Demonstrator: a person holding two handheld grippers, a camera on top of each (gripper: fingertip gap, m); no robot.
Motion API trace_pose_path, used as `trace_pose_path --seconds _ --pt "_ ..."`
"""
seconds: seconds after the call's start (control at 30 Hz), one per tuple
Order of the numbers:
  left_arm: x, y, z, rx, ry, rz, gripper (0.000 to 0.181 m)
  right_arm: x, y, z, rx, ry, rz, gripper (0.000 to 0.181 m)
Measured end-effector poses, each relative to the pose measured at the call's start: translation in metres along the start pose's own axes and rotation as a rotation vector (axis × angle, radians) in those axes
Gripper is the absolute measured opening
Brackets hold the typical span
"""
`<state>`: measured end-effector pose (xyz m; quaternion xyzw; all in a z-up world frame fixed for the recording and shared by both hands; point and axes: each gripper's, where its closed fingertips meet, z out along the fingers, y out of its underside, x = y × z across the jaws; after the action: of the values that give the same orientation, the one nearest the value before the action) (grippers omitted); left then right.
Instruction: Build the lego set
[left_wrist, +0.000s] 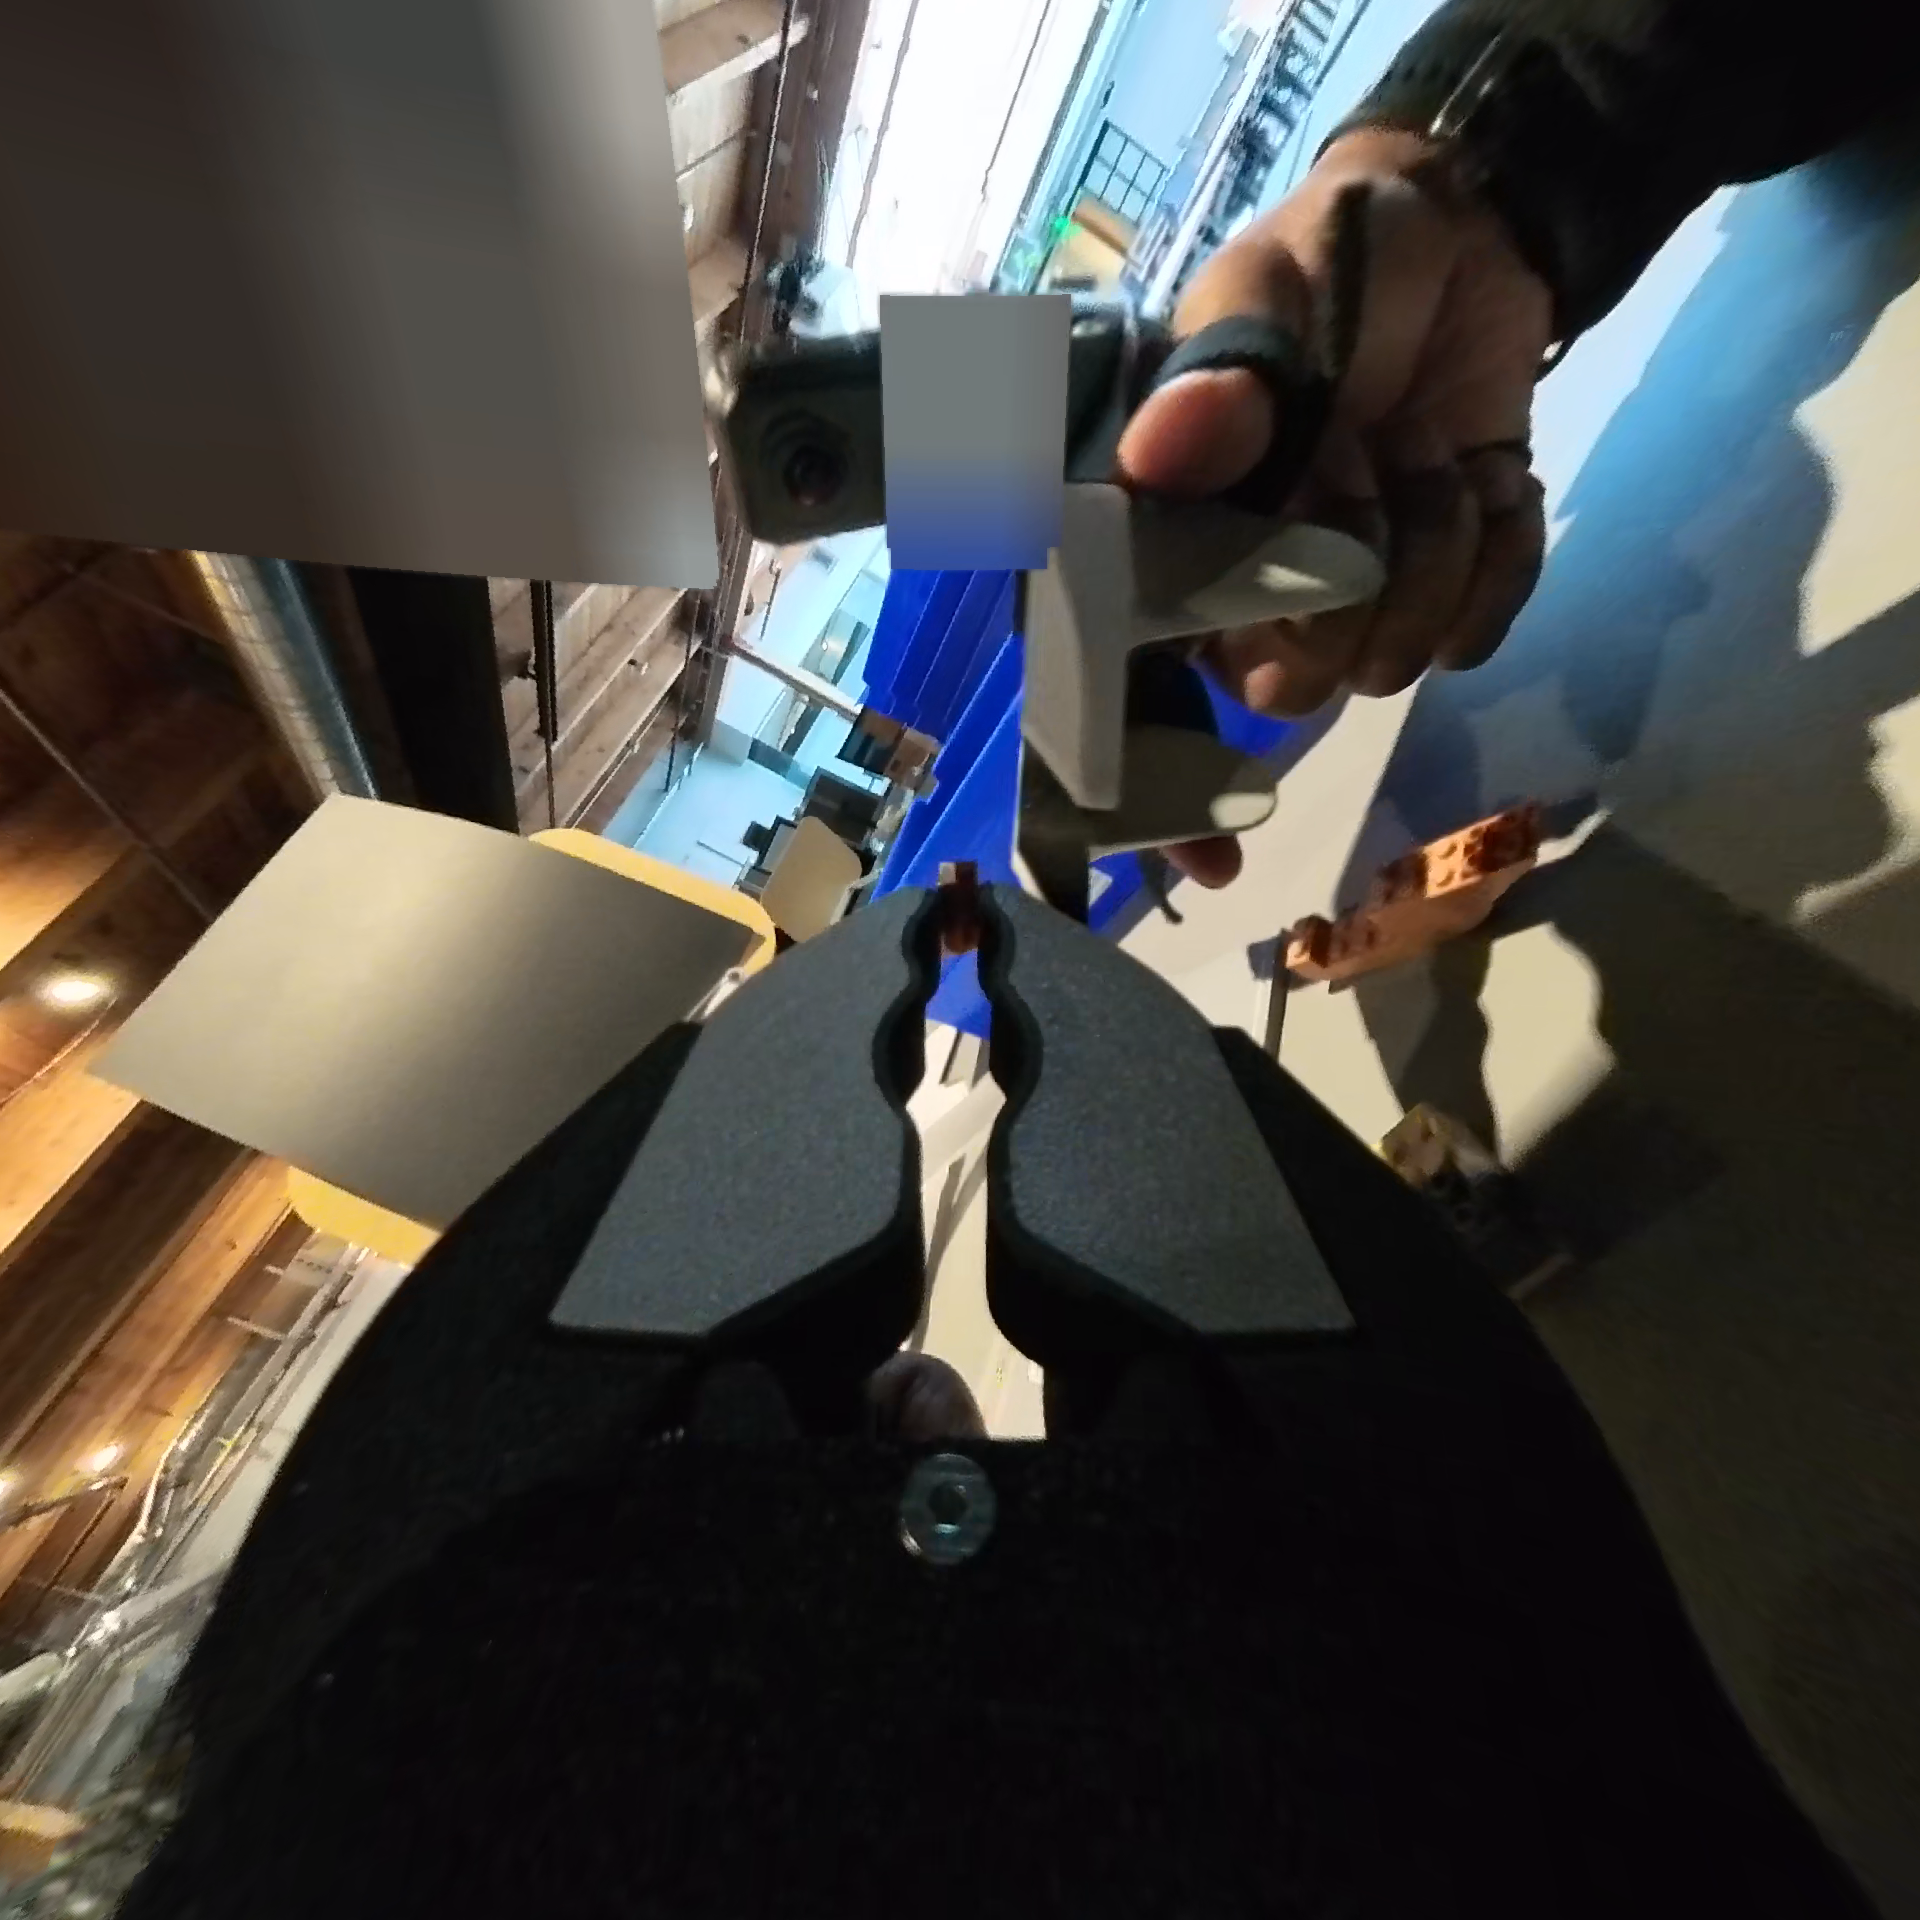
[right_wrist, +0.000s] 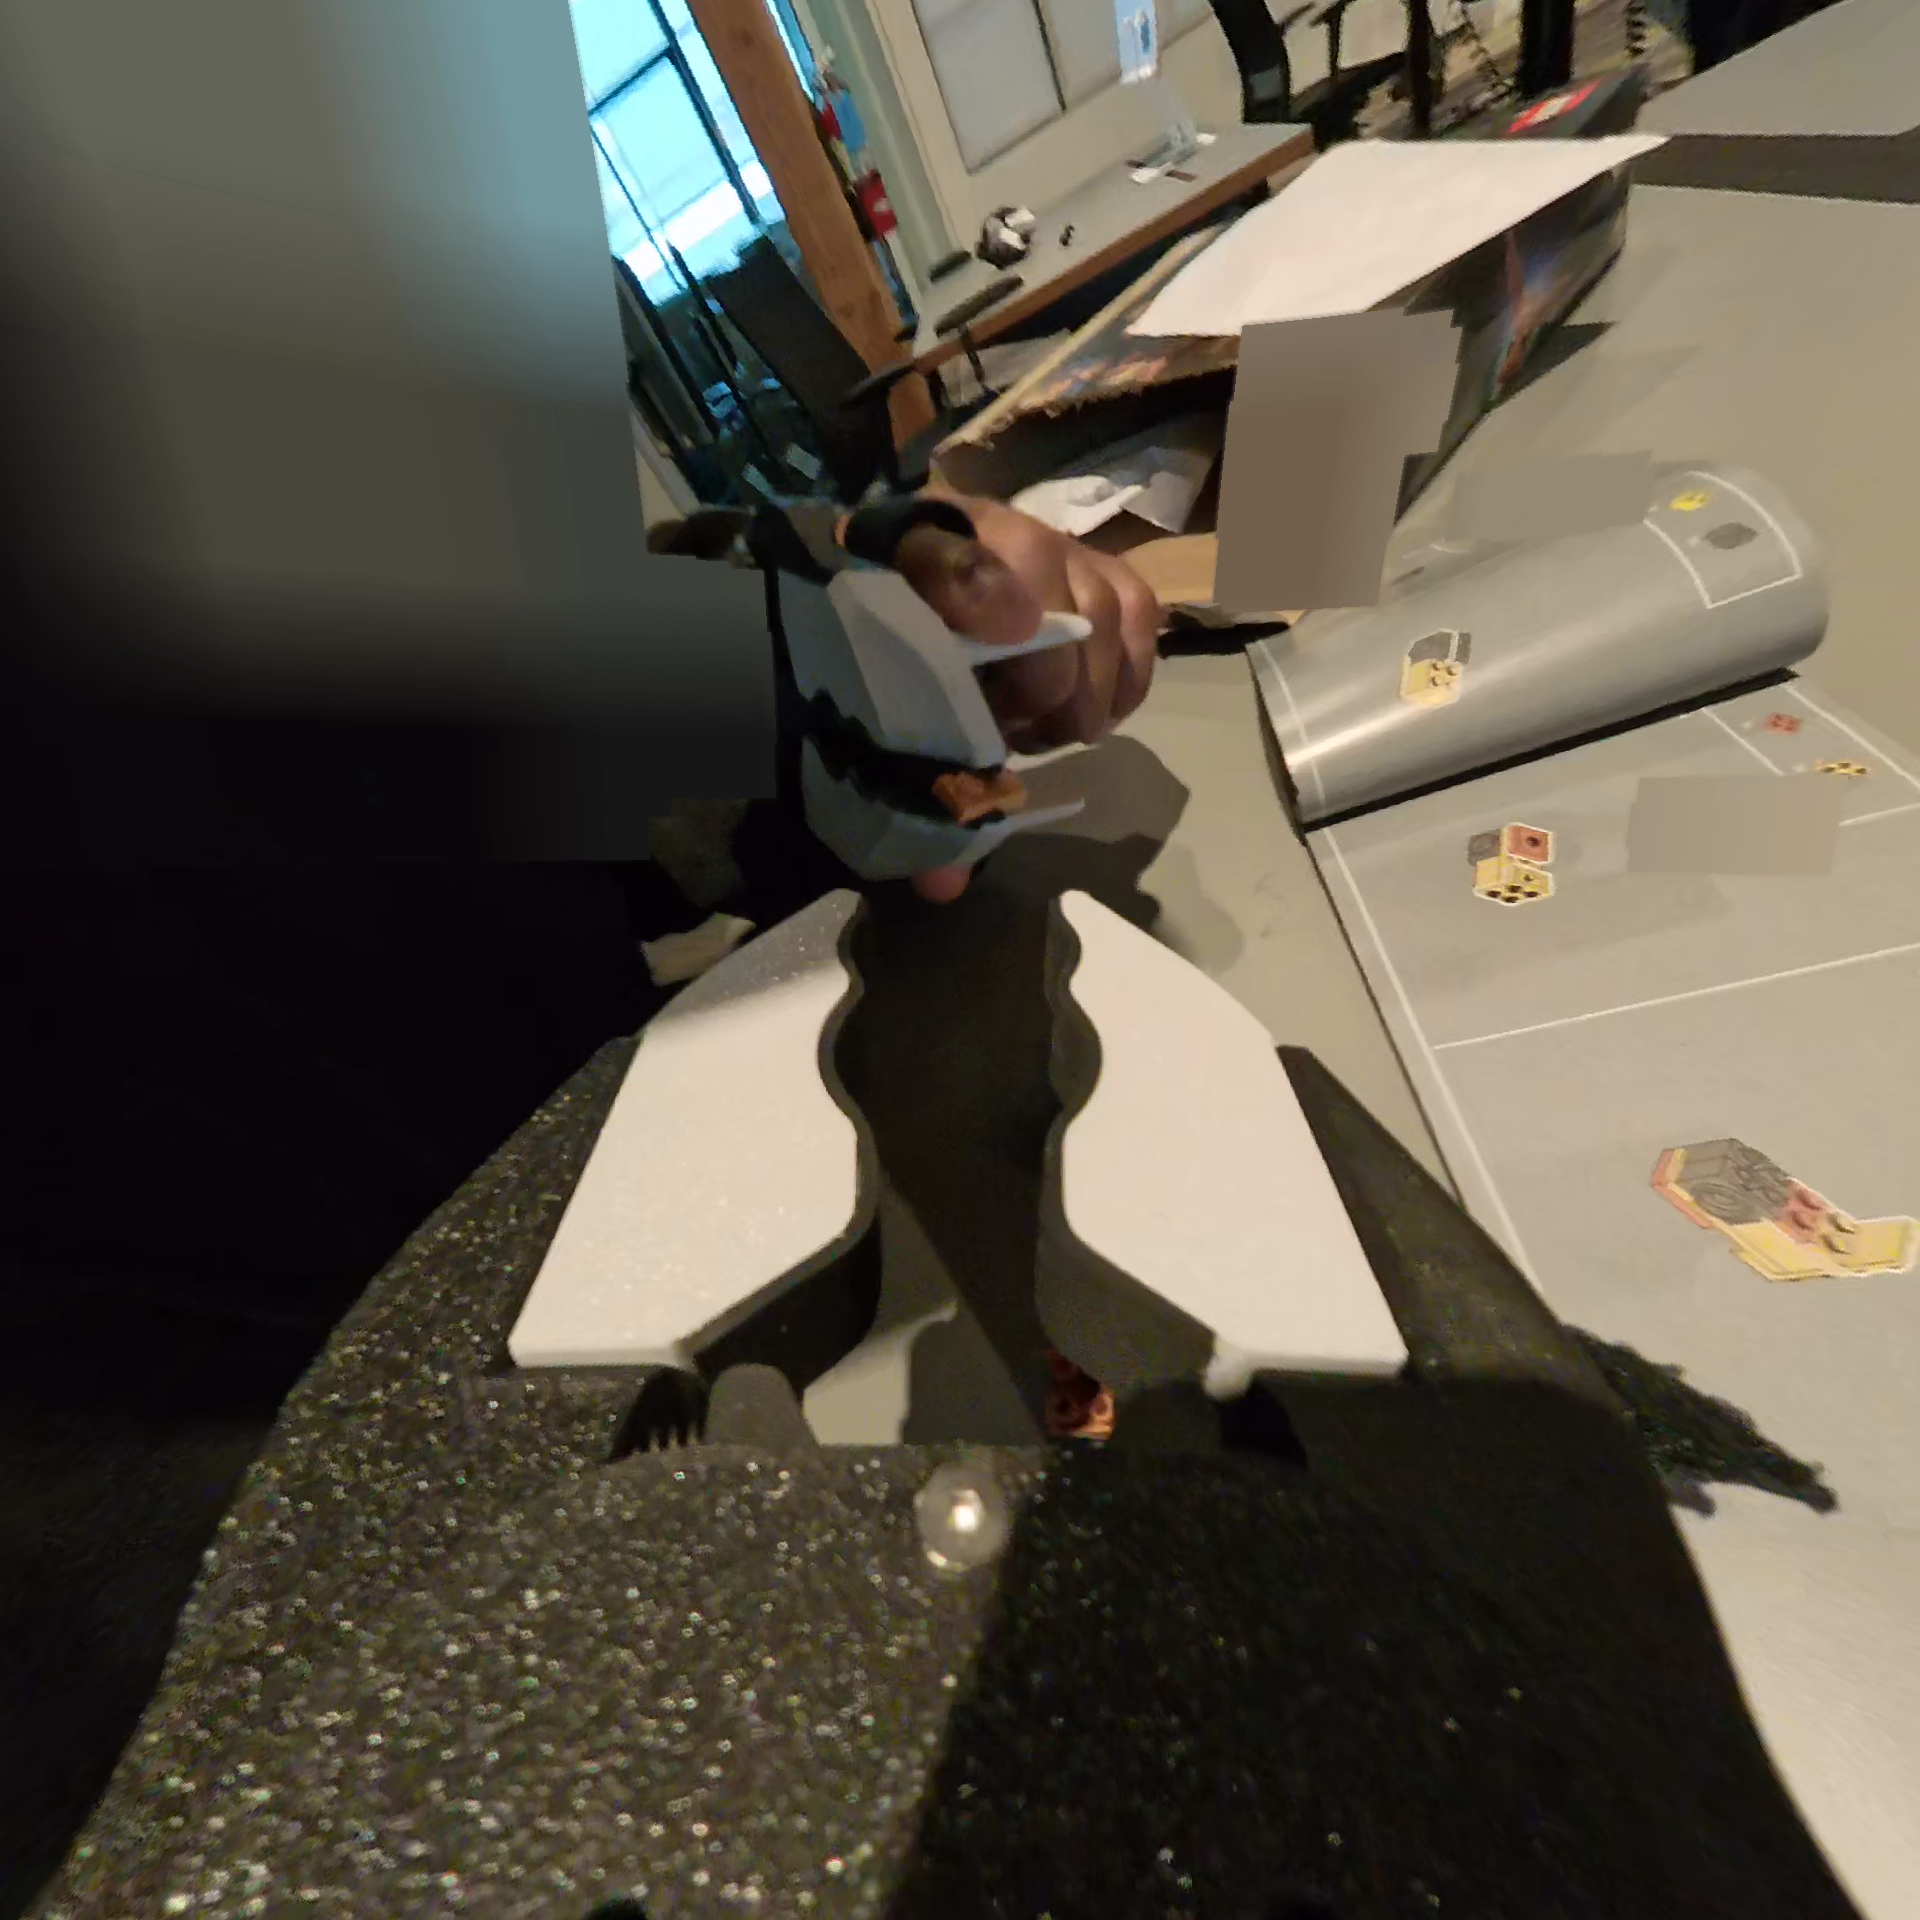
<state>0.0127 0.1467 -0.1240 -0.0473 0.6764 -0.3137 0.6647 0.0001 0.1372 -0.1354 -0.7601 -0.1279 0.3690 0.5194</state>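
My left gripper (left_wrist: 958, 902) is shut on a small orange-brown lego piece (left_wrist: 958, 920) pinched at its fingertips and held up in the air. The same piece (right_wrist: 977, 795) shows in the right wrist view, held in the left gripper above the table edge. My right gripper (right_wrist: 961, 935) is open and empty, its jaws set wide apart and pointing at the left gripper from close by. An orange brick assembly (left_wrist: 1423, 904) lies on the grey table (left_wrist: 1714, 1039). Part of an orange brick (right_wrist: 1075, 1397) shows on the table under my right gripper.
A grey instruction mat (right_wrist: 1662, 987) with printed build pictures lies at the right, its far end curled up (right_wrist: 1538, 665). An open cardboard set box (right_wrist: 1403, 239) lies behind it. Blue bins (left_wrist: 956, 748) and another small brick cluster (left_wrist: 1444, 1143) sit on the table. The grippers are tip to tip, or close to it.
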Motion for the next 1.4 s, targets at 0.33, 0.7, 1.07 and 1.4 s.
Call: trace_pose_path --seconds 0.33,0.7,1.07,1.4 --pt "0.011 -0.017 0.000 0.055 0.029 0.053 0.005 -0.011 -0.003 -0.003 0.014 -0.086 0.035 0.032" --pt "0.019 -0.032 -0.004 0.110 0.053 0.104 0.005 -0.034 -0.003 -0.006 0.006 -0.256 0.107 0.031" --pt "0.021 -0.051 -0.011 0.179 0.034 0.124 0.005 -0.048 -0.001 -0.004 0.012 -0.364 0.147 0.023" --pt "0.019 -0.052 -0.013 0.187 0.022 0.124 0.005 -0.049 0.001 -0.004 0.002 -0.377 0.146 0.017"
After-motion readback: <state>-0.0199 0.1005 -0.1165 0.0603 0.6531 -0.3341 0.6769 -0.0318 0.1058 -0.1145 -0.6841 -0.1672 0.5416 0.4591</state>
